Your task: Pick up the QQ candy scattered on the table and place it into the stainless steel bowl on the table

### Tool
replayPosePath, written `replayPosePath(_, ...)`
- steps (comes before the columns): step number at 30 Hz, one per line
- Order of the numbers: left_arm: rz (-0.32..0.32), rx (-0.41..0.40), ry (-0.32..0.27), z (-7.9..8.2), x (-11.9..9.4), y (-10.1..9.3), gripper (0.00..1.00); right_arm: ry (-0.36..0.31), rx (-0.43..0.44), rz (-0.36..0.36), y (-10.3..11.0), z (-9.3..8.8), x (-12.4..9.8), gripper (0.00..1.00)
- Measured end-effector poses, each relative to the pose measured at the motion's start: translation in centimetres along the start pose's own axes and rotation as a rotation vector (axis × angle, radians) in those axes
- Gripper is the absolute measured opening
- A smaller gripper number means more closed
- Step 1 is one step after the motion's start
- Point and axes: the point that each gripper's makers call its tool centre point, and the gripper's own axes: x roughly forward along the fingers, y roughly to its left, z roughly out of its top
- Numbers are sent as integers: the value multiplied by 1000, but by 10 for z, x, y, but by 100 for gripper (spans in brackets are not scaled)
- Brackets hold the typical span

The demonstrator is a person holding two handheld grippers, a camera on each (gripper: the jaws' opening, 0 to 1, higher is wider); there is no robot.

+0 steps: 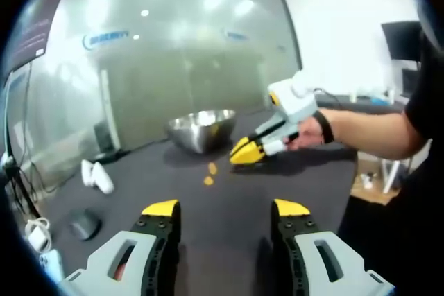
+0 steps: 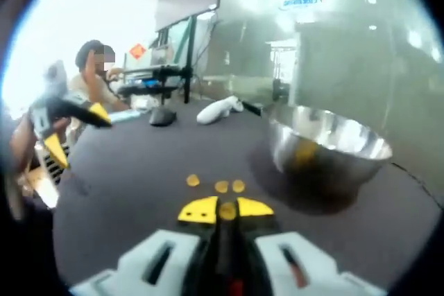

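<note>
A: Right gripper (image 2: 226, 211) is low over the dark table (image 2: 125, 199), its yellow tips pinching a yellow QQ candy (image 2: 227, 210) between them.

B: And just ahead of those tips, three more candies (image 2: 220, 186) lie in a row. The stainless steel bowl (image 2: 326, 149) stands ahead and to its right.

A: Left gripper (image 1: 226, 207)?

B: Jaws spread wide, nothing between them, hovering above the table. Two candies (image 1: 210, 174) lie ahead of it, bowl beyond, the right gripper coming in from the right.

A: Mouse (image 2: 162, 117) far off, beside something white (image 2: 216, 109).
</note>
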Motion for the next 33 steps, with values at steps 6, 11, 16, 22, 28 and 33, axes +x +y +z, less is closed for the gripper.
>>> replayPosePath(6, -13, 3, 1, 0, 3, -3, 54, -165, 70, -200, -25, 34, -33, 9)
replayPosePath(11, -22, 8, -1, 0, 3, -5, 54, -206, 56, -254, -41, 54, -44, 9)
replayPosePath(16, -17, 4, -1, -1, 1, -3, 54, -212, 37, -283, -62, 72, -38, 9)
replayPosePath(22, -18, 3, 13, -6, -1, -3, 53, -238, -14, -301, -84, 103, -26, 10)
replayPosePath(28, -17, 0, 8, -4, 1, -3, 53, -210, 11, -326, -106, 98, -4, 9)
replayPosePath(33, -30, 5, 25, -8, 4, -6, 53, -173, 50, -354, -112, 90, 8, 12)
